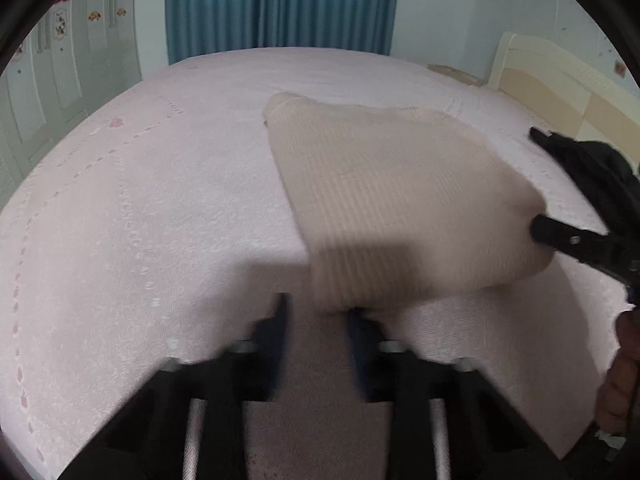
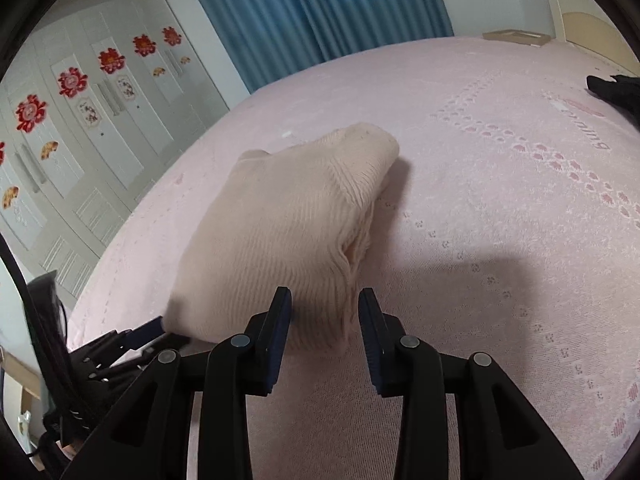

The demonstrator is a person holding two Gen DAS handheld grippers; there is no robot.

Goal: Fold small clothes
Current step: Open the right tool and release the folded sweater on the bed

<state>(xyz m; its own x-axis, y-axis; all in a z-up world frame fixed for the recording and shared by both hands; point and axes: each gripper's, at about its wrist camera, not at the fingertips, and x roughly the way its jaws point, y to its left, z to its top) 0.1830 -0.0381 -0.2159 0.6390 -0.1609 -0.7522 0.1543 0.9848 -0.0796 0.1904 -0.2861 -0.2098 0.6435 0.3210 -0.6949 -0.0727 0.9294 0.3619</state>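
Item: beige ribbed knit garment (image 2: 288,232), folded into a thick bundle on the pink patterned bed (image 2: 500,208). We judge folding near done: left gripper (image 1: 316,316) and right gripper (image 2: 325,312) flank its near edge, jaws apart, holding nothing. Next, we would press it flat or regrip a corner.

I see a home bedroom here, not a lab or shop. Main thing is a big bed (image 1: 140,200) w/ pink cover, printed w/ small paw marks in dotted rows. At the far right side there is a cream headboard (image 1: 560,76), so it is a real bed for sleeping. Behind the bed hangs a blue curtain (image 1: 280,4), floor-length as far as I can tell. On the left stands a white wardrobe (image 2: 100,128) w/ many doors; the doors carry red paper-cut decorations (image 2: 72,81) and small fan stickers, typical for a family home. Walls are plain, light colour.
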